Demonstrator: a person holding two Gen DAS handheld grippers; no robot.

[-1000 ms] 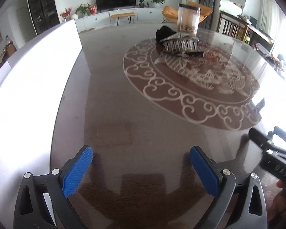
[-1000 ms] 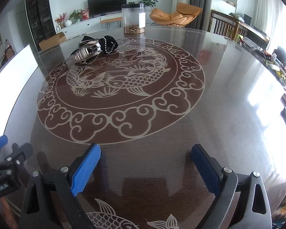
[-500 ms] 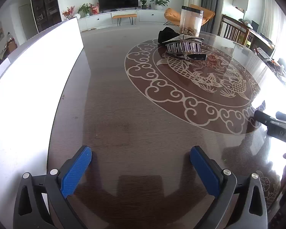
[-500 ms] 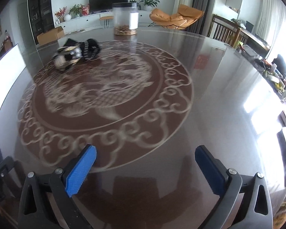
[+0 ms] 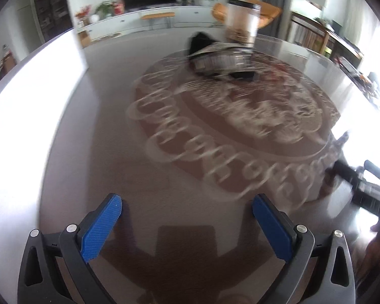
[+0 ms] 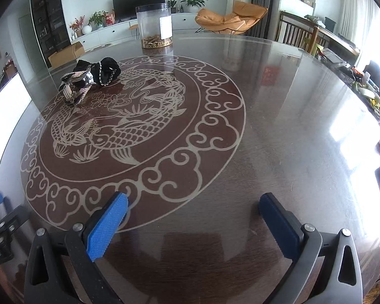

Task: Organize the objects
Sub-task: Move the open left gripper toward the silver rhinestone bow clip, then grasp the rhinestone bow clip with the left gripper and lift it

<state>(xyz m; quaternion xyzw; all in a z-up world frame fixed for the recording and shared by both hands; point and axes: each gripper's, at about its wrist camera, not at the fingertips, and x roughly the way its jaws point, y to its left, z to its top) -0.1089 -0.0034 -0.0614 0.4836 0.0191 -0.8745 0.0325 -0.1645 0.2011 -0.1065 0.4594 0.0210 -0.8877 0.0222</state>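
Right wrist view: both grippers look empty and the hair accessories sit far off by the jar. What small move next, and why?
Probably carry the right gripper forward and left toward the silver hair clip beside the black scrunchie. Its jaws stand wide with nothing between them, having just opened further, and the clip is the nearer item, in front of the clear jar.

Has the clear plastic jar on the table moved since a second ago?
No. The clear plastic jar stands just beyond the far rim of the carved cloud ring as before; only the cameras shifted.
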